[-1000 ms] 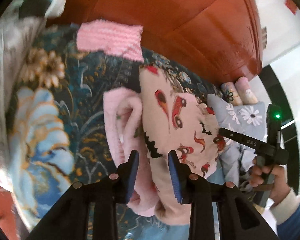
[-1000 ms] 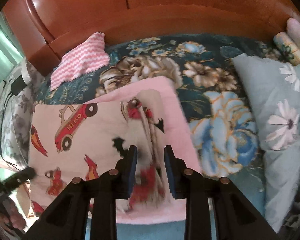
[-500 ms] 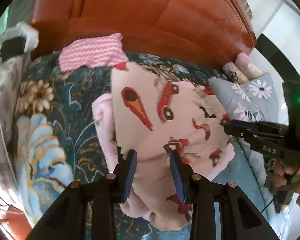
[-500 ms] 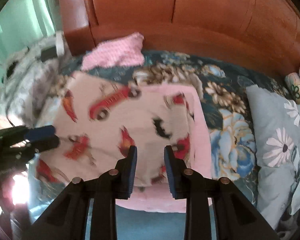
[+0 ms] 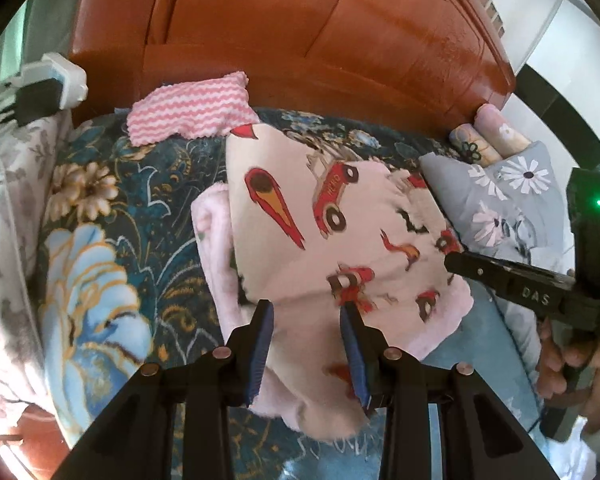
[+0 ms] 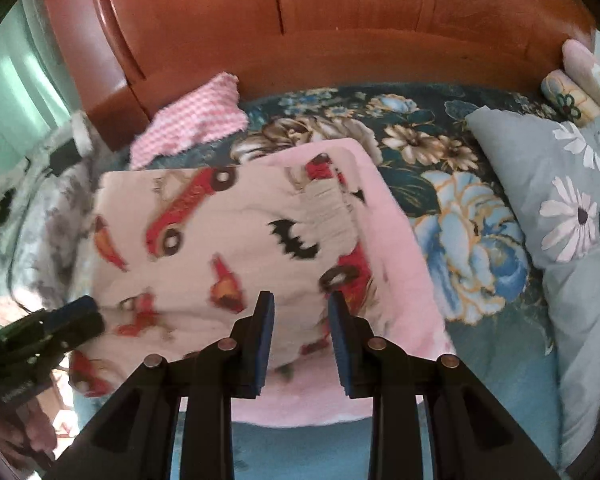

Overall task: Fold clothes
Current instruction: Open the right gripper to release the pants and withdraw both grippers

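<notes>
- The printed garment, pale pink with red cars and bats, lies folded on the flowered bedspread in front of the wooden headboard, fleecy pink lining showing along its right and near edges.
- Its long side runs left to right in the right wrist view; both claws face it from the near edge.
- The right claw hovers over the garment's near-right part, jaws apart, nothing between them.
- The left claw sits at the near-left edge, jaws apart; whether its pads touch cloth I cannot tell.
- Judgement: both are equally near, so the next fold could bring the left end across to the right.
- A pink zigzag cloth lies by the headboard; a grey flowered pillow is off right.
</notes>
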Available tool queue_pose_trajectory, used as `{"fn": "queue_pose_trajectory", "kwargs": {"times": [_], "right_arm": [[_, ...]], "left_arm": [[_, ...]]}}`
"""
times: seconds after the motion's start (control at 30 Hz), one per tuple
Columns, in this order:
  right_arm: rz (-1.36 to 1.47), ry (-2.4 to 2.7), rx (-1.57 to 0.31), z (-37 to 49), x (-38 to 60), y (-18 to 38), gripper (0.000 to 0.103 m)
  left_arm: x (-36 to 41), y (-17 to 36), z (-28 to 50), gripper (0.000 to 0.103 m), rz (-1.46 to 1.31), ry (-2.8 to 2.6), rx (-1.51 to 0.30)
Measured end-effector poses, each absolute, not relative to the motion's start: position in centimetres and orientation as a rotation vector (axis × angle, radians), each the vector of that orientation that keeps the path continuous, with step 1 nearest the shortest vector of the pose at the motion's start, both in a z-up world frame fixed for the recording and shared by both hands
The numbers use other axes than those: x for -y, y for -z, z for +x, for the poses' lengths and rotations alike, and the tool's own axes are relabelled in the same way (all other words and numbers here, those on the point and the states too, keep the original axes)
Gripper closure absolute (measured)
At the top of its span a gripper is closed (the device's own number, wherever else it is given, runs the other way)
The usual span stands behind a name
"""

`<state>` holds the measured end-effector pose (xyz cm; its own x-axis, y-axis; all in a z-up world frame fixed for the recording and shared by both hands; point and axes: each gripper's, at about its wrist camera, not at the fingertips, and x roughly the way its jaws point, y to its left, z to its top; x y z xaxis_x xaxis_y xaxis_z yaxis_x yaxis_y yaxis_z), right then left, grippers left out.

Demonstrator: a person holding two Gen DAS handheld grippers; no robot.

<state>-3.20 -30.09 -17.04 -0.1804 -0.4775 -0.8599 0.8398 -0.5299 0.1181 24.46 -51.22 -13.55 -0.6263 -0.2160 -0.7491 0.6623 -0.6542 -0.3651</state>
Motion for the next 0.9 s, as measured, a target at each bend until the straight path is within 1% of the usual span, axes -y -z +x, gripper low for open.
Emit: {"fn": "queue_pose_trajectory", "kwargs": {"times": [0.07,0.13,0.2,0.33,0.37,0.4,0.43,0.47,0.5,0.53,0.57,0.6,0.63,0.67,0.73,0.87,0.9], "right_arm": [[1.154,1.84,-0.464,-2.2,29.4,17.3,0.075],[1.175,1.836,-0.425,-1.2,28.3,17.8,0.074],[1.191,1.838,-0.412,-0.2,27.4,18.6,0.074],[1.217,1.84,-0.401,1.7,26.0,20.3,0.074],[1.218,1.845,-0.398,2.0,25.7,20.6,0.074],[1.214,1.856,-0.395,2.3,25.4,20.9,0.07],[1.21,1.866,-0.385,2.5,25.1,21.1,0.06],[1.206,1.874,-0.365,2.6,24.8,21.3,0.056],[1.206,1.879,-0.346,2.7,24.5,21.5,0.054],[1.209,1.883,-0.331,2.7,24.3,21.7,0.054],[1.213,1.888,-0.325,2.8,24.1,21.9,0.054],[1.218,1.895,-0.326,2.8,24.0,22.2,0.054],[1.221,1.899,-0.332,2.8,23.9,22.5,0.053],[1.223,1.901,-0.343,3.0,23.9,22.8,0.051],[1.216,1.908,-0.372,3.4,23.7,23.5,0.045],[1.201,1.915,-0.443,4.4,23.7,24.8,0.042],[1.195,1.914,-0.455,4.6,23.7,25.1,0.038]], "left_arm": [[49.7,13.5,24.8,0.062,0.927,2.262,-0.857],[48.6,13.4,25.0,0.056,0.921,2.243,-0.846],[47.9,13.5,25.3,0.046,0.919,2.227,-0.858],[46.5,14.6,25.7,0.04,0.94,2.193,-0.886],[46.2,14.8,26.0,0.035,0.943,2.182,-0.879],[45.8,15.1,26.1,0.028,0.947,2.169,-0.871],[45.5,15.4,26.4,0.025,0.951,2.157,-0.866],[45.2,15.7,26.6,0.02,0.949,2.149,-0.861],[45.0,15.9,26.8,0.017,0.944,2.143,-0.858],[44.8,16.3,26.9,0.016,0.941,2.13,-0.853],[44.6,16.7,27.1,0.012,0.938,2.116,-0.848],[44.4,17.1,27.2,0.006,0.935,2.102,-0.843],[44.3,17.5,27.3,0.002,0.936,2.089,-0.845],[44.2,17.9,27.3,0.0,0.937,2.076,-0.848],[43.9,18.6,27.5,0.0,0.927,2.061,-0.853],[43.4,19.5,27.5,0.0,0.911,2.042,-0.811],[43.2,19.7,27.5,0.0,0.909,2.036,-0.801]]}}
